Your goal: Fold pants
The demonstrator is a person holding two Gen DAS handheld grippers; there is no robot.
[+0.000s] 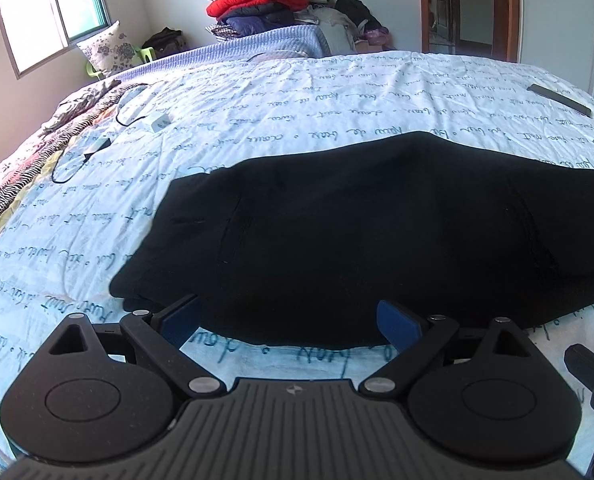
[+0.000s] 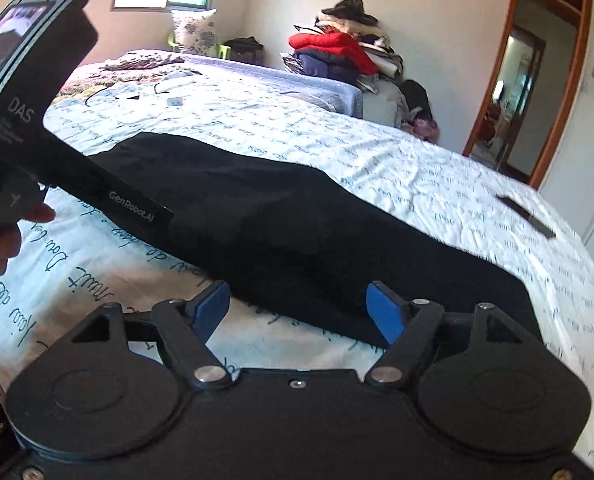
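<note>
The bed [image 1: 377,92], covered by a pale sheet printed with handwriting, fills both views. Across its near half lie the black pants [image 1: 357,232], already brought into a compact, thick block: layered edges show at its near left corner, and the top lies smooth and flat. From that, I judge the folding nearly or wholly done; at most 1 more fold or a tidying of the edges seems left, though how many layers the block has cannot be counted.

Beyond the bed's far side rises a pile of clothes [image 1: 265,0] with a red garment on top. A dark flat object [image 1: 559,100], possibly a remote, lies on the sheet well apart from the pants, and a cable with a small white box [image 1: 157,122] lies toward the far left.

The left gripper [image 1: 293,322] sits at the near edge of the pants, fingers spread wide, nothing pinched between them. The right gripper [image 2: 299,308] also stands apart and empty at that edge, its blue pads [image 2: 385,312] clear of the cloth.
</note>
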